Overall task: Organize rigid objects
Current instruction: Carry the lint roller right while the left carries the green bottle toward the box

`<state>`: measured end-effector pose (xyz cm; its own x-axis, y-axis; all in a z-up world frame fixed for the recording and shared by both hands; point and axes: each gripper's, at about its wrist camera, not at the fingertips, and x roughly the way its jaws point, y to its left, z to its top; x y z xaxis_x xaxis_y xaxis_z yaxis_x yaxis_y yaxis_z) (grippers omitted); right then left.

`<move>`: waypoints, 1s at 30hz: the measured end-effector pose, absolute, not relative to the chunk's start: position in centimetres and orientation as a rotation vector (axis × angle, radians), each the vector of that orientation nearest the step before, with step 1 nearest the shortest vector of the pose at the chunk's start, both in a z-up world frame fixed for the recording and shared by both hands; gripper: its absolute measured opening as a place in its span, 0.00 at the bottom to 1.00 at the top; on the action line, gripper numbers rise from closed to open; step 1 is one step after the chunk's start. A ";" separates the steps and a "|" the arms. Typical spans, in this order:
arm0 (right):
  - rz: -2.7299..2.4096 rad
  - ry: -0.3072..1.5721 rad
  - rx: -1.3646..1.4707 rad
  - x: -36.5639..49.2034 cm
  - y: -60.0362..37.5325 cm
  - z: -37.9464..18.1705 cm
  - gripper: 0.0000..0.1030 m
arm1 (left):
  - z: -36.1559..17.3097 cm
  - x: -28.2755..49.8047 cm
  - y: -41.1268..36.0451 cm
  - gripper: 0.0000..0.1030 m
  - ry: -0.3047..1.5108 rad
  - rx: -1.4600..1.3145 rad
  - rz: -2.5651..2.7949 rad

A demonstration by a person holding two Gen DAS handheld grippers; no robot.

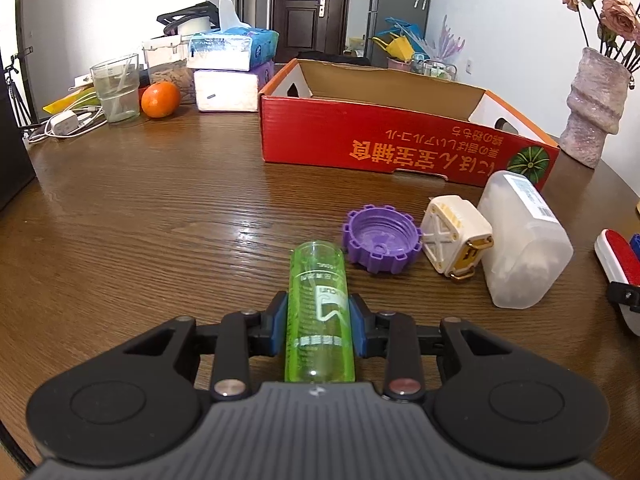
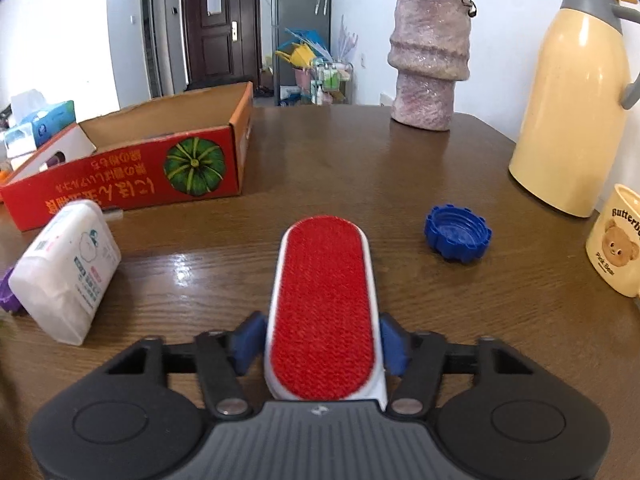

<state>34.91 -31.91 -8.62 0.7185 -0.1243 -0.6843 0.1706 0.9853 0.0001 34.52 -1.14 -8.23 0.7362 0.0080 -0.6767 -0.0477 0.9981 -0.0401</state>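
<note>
Left gripper (image 1: 319, 330): your blue pads clamp the green tube (image 1: 320, 316) at mid-length, jaws drawn narrow on its round sides, likely so it cannot roll out of the grip.
Green tube, axis: it runs straight ahead from your hand, far end aimed toward the red box (image 1: 400, 140); whether it rests on the table (image 1: 160, 220) or hangs just above, you cannot tell.
Right gripper (image 2: 323, 344): your jaws stand part-open, closed on the white sides of the lint brush (image 2: 322, 312), which keeps the pads off the red pile.
Lint brush, axis: long axis forward along your fingers, red face up, rounded tip toward the far table edge.
Red box: open top, near both hands, judged the place where things are to go.
Waiting on the table: purple cap (image 1: 382, 240), open side up; cream clasp box (image 1: 456, 236) touching the white container (image 1: 520, 240), which lies on its side; blue cap (image 2: 458, 236) to the right of the brush.
Bystanders: vase (image 2: 430, 56), thermos (image 2: 576, 92), bear mug (image 2: 616, 240).
</note>
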 end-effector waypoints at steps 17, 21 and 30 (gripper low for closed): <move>-0.125 0.638 0.116 32.3 -30.9 -8.4 0.53 | -8.3 34.7 -1.3 0.31 0.724 -0.063 0.069; -0.119 0.621 0.121 31.4 -30.5 -8.2 0.53 | -8.1 34.3 -1.1 0.31 0.719 -0.078 0.058; -0.115 0.574 0.145 29.8 -30.0 -7.8 0.53 | -7.4 33.0 -0.9 0.31 0.679 -0.103 0.016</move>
